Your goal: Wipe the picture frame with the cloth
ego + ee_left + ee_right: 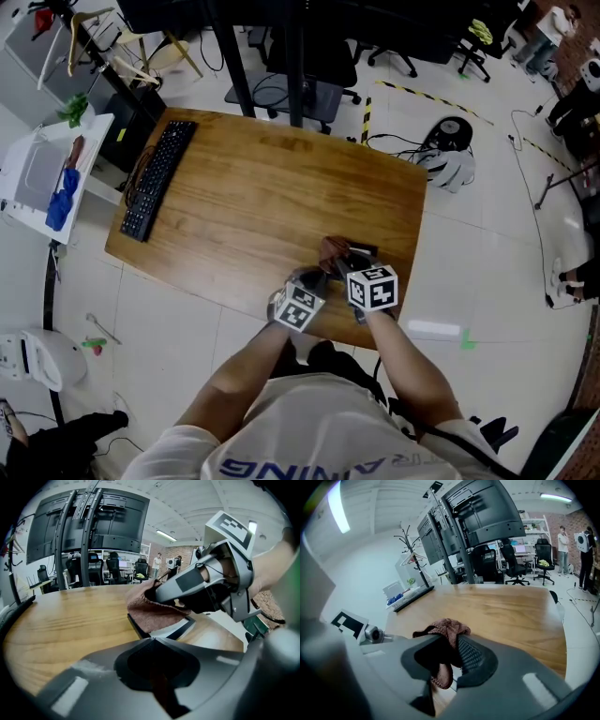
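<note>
Two grippers meet at the near right edge of the worktop [244,187], and the wiping step looks to be in hand. The right gripper [452,646] has its jaws clamped on a bunched reddish-brown cloth [447,629] that rests on the frame [177,628]. The left gripper [152,640] has its jaws closed together, tips at the frame's near edge, seemingly to steady it; whether they pinch it is unclear. The frame lies flat, dark-edged with a pale face, partly under the cloth. The next move likely calls for dragging the cloth across the bare face with light pressure.
</note>
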Demonstrator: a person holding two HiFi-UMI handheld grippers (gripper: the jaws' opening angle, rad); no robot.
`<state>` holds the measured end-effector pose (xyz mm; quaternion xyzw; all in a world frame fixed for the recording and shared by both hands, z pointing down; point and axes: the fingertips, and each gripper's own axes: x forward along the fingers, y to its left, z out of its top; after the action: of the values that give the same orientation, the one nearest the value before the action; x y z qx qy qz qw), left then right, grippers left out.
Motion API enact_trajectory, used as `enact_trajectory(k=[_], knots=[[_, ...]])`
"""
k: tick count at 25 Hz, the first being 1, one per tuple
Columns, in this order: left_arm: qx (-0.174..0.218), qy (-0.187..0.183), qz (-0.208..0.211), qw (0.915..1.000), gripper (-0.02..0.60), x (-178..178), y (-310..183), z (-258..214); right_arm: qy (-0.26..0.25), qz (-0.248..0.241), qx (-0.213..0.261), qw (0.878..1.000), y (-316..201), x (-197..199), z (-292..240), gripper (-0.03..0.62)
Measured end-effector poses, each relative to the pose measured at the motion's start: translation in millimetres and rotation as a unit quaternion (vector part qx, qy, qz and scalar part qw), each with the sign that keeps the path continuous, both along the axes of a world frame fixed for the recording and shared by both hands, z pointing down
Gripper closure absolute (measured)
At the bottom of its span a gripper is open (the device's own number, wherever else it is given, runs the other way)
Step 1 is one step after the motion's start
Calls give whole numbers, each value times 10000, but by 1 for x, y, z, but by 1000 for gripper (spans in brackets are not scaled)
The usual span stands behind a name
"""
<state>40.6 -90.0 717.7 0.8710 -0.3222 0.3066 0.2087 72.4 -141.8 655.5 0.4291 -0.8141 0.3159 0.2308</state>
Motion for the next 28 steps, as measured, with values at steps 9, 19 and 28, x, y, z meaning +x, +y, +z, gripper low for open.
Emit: enact_trajectory(k=[9,19,28], knots=[[-23,20,0,10000,577,0,0,1,302,-126,-274,9991,0,-4,29,508],[-40,39,-35,10000,576,-1,-1,0,507,-154,-229,9983,3,11,33,507],[-4,66,-74,10000,576,-2,-2,0,599,41,-218,9980,10,46,32,507]])
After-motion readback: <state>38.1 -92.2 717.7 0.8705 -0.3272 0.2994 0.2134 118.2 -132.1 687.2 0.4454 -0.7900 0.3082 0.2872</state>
